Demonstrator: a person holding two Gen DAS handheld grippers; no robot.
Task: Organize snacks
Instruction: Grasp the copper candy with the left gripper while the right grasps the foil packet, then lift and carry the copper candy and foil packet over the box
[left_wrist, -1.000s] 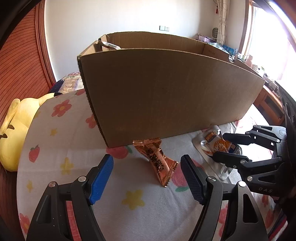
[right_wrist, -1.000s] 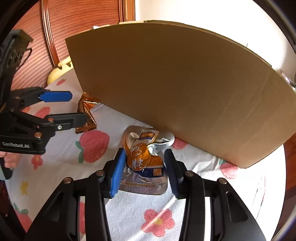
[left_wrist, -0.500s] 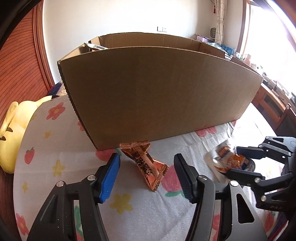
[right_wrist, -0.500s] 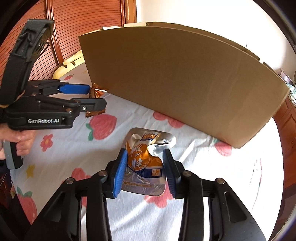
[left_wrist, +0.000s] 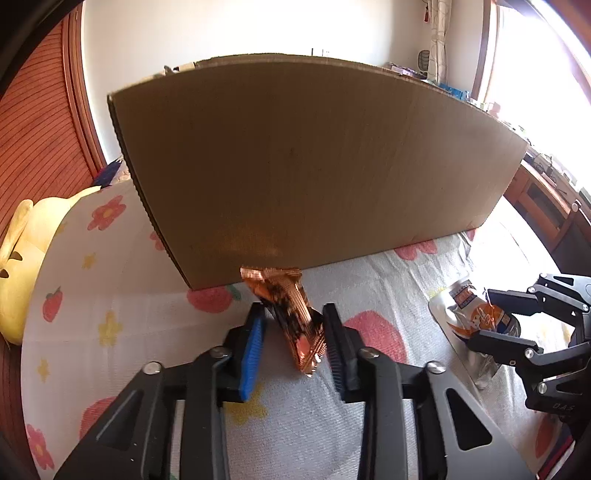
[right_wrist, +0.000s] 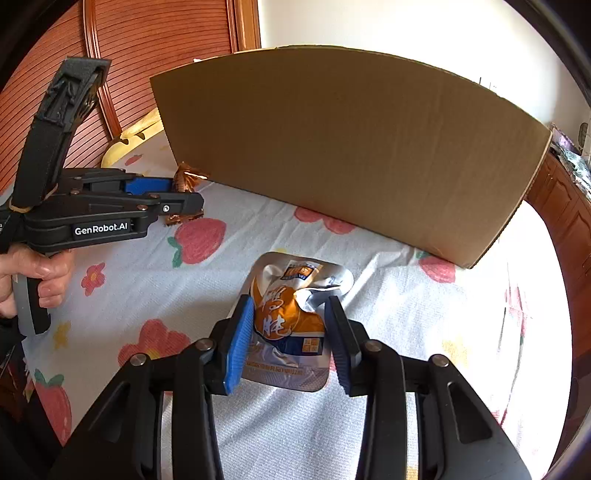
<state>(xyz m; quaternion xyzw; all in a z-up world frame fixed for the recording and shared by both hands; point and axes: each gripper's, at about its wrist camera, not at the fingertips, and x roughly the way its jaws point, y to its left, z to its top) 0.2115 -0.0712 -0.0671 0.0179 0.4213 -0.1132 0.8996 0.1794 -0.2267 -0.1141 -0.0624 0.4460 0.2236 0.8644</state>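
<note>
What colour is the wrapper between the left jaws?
Shiny copper-orange wrapper; clearest in the left wrist view.

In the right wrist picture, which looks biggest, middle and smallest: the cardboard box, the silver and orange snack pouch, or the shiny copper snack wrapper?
1. Cardboard box, by far the largest.
2. Silver and orange snack pouch.
3. Copper snack wrapper, smallest, though it lies farther from the camera and the left gripper partly hides it, so that gap is unsure.

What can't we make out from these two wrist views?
- Inside of the cardboard box: both views; its near wall blocks it.
- Copper wrapper print: left view, blurred; in the right view the left hand-held gripper, jaws closing on it, covers most.
- Silver pouch small print: too small. Right hand-held gripper flanks it; pad contact unclear.
</note>
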